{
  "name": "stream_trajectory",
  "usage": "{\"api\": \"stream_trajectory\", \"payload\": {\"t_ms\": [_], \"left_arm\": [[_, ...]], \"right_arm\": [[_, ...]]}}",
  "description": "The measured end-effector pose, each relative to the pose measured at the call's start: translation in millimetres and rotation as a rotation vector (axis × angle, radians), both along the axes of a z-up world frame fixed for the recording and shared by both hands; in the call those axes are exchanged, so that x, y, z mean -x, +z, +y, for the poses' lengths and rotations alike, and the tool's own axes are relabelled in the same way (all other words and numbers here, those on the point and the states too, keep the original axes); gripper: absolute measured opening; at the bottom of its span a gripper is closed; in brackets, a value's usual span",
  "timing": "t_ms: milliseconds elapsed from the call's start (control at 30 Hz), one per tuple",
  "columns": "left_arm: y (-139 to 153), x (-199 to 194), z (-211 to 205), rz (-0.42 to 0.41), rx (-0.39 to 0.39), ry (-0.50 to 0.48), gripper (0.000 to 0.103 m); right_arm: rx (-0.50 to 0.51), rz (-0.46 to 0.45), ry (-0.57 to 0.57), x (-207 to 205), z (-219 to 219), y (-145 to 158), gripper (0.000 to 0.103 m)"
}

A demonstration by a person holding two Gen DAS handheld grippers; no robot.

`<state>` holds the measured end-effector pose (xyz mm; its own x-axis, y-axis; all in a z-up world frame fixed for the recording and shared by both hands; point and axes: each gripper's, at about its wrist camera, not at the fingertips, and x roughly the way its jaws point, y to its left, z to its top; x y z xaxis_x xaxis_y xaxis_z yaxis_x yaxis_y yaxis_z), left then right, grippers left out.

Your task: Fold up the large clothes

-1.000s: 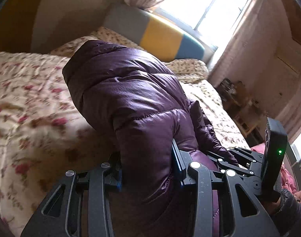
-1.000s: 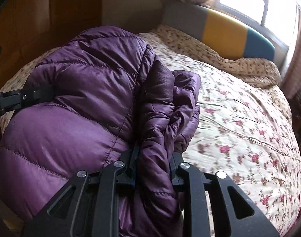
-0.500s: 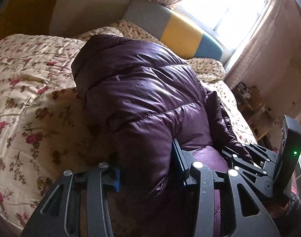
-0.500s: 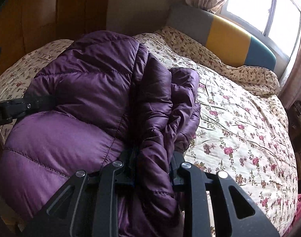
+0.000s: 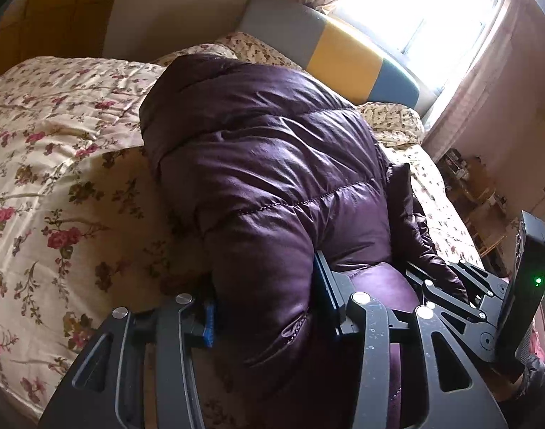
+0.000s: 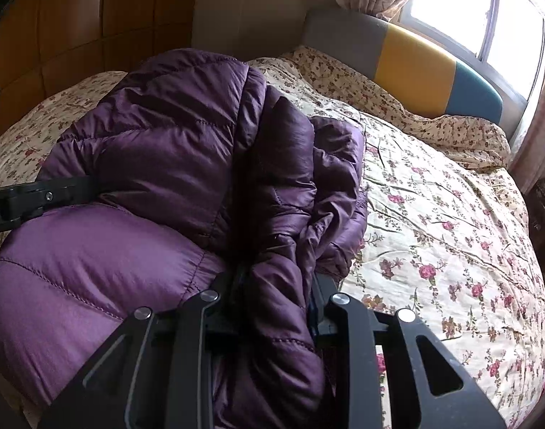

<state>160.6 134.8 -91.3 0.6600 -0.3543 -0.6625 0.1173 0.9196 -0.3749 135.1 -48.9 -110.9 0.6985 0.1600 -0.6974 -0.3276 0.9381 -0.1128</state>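
Observation:
A purple quilted down jacket (image 5: pixel 265 164) lies bunched on a floral bedspread (image 5: pixel 58 186). My left gripper (image 5: pixel 263 307) is shut on a thick fold at the jacket's near edge. My right gripper (image 6: pixel 276 296) is shut on another fold of the same jacket (image 6: pixel 158 150), beside a crumpled sleeve (image 6: pixel 336 186). The right gripper also shows at the right edge of the left wrist view (image 5: pixel 461 296). The left gripper also shows at the left edge of the right wrist view (image 6: pixel 40 196). Both pairs of fingertips are buried in fabric.
The bedspread (image 6: pixel 451 236) stretches to the right of the jacket. A grey, yellow and blue headboard (image 6: pixel 408 57) stands under a bright window (image 5: pixel 415 10). Wooden panelling (image 6: pixel 75 28) is at the left. Cluttered furniture (image 5: pixel 469 186) stands right of the bed.
Both grippers have risen and tilted with the jacket still held, so more of the bedspread shows beyond and beside it. The jacket's far end has settled lower on the bed.

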Motion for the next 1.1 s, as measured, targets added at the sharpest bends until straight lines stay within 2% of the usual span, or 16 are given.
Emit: {"api": "stream_trajectory", "payload": {"t_ms": [200, 333, 467, 533, 600, 700, 933, 1100], "left_arm": [[-10, -3, -3, 0.004, -0.017, 0.016, 0.047], [-8, 1, -2, 0.008, -0.004, 0.051, 0.049], [2, 8, 5, 0.012, 0.023, 0.108, 0.064], [9, 13, 12, 0.007, 0.042, 0.128, 0.064], [17, 18, 15, -0.007, 0.024, 0.146, 0.064], [30, 24, 20, -0.029, 0.003, 0.186, 0.064], [54, 20, 27, -0.042, 0.003, 0.286, 0.064], [69, 8, 14, -0.052, -0.016, 0.297, 0.064]], "right_arm": [[-0.031, -0.006, -0.001, -5, -4, -14, 0.024], [-0.043, -0.007, -0.001, -4, -8, -10, 0.028], [-0.064, 0.004, -0.013, -3, -16, -1, 0.038], [-0.088, 0.017, -0.018, -4, -22, 5, 0.044], [-0.095, 0.018, -0.026, -5, -27, 10, 0.056], [-0.106, 0.003, -0.043, -4, -36, 22, 0.063], [-0.126, -0.059, -0.08, 5, -42, 54, 0.064], [-0.107, -0.095, -0.103, -7, -35, 74, 0.061]]}}
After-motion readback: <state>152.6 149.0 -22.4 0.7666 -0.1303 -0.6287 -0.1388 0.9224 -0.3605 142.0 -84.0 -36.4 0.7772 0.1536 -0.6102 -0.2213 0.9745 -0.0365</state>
